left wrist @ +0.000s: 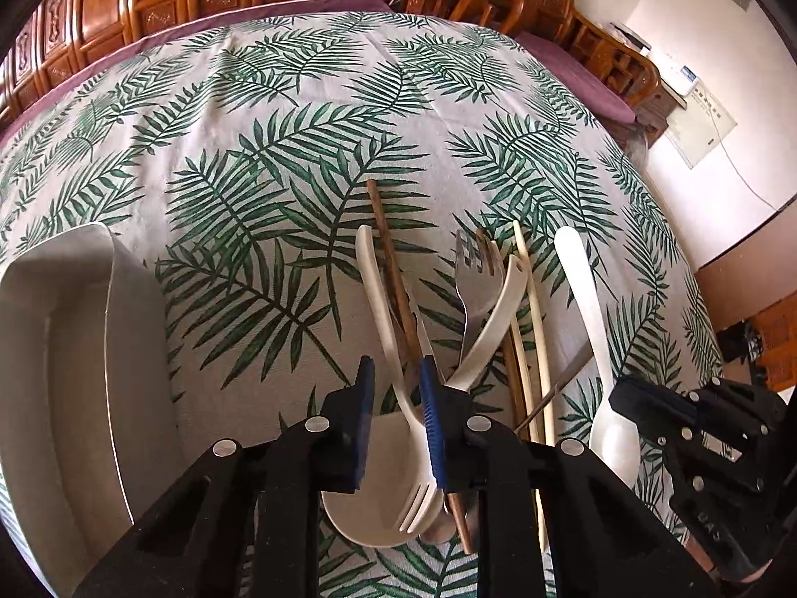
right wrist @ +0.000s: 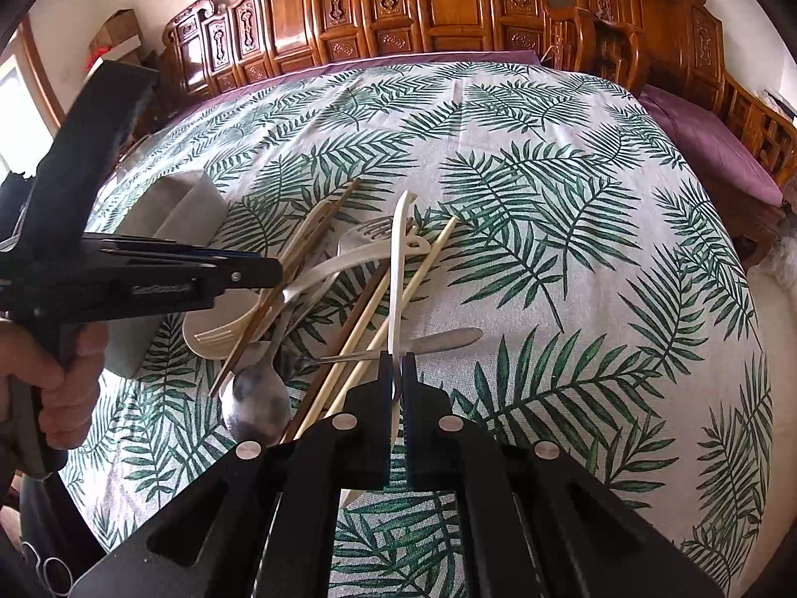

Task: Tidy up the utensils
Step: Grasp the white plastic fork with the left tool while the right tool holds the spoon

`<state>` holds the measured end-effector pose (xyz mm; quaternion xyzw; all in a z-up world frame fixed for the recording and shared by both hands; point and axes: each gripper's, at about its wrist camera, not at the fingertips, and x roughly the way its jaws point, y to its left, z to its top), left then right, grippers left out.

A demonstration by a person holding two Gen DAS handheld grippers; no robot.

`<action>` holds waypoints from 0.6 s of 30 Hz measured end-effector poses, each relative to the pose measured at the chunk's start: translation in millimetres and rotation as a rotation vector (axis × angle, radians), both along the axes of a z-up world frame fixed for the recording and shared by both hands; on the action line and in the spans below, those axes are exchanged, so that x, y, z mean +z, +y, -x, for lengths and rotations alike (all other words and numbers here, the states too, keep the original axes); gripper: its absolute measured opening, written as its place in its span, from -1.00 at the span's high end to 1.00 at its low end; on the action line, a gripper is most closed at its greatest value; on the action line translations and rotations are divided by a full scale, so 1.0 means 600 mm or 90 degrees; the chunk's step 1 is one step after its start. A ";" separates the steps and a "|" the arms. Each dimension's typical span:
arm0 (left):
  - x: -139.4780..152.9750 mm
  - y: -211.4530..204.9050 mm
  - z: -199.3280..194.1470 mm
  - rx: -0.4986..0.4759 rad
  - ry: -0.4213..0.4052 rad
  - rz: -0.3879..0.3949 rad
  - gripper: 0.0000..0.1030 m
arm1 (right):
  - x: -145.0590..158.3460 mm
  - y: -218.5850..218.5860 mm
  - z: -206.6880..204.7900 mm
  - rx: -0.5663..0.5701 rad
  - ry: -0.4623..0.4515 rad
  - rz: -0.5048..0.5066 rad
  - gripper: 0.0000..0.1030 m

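A heap of utensils lies on the leaf-print tablecloth [left wrist: 279,114]. My left gripper [left wrist: 397,371] hangs over the heap, pointing steeply down. A cream fork [left wrist: 383,309] and a brown chopstick [left wrist: 386,244] pass between its blue pads. The left pad stands clear of them, so this gripper is open. My right gripper [right wrist: 397,366] is shut on the handle of a cream spoon [right wrist: 397,269]. In the left wrist view the same spoon [left wrist: 588,299] rises from the right gripper [left wrist: 622,401]. From the right wrist view the left gripper [right wrist: 271,269] shows side-on, held by a hand [right wrist: 65,373].
A white rectangular tray [left wrist: 74,349] stands left of the heap and shows too in the right wrist view [right wrist: 189,199]. The heap holds a metal fork [left wrist: 470,269], pale chopsticks [left wrist: 530,299], a metal spoon [right wrist: 254,398] and a table knife [right wrist: 443,339]. Carved wooden furniture [right wrist: 448,5] lines the far side.
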<state>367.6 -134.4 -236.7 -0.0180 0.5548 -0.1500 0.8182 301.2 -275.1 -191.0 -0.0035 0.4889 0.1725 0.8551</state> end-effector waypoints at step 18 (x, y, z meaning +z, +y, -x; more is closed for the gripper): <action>-0.012 -0.006 0.002 -0.002 0.002 -0.047 0.88 | -0.002 0.000 -0.003 0.002 0.000 -0.002 0.91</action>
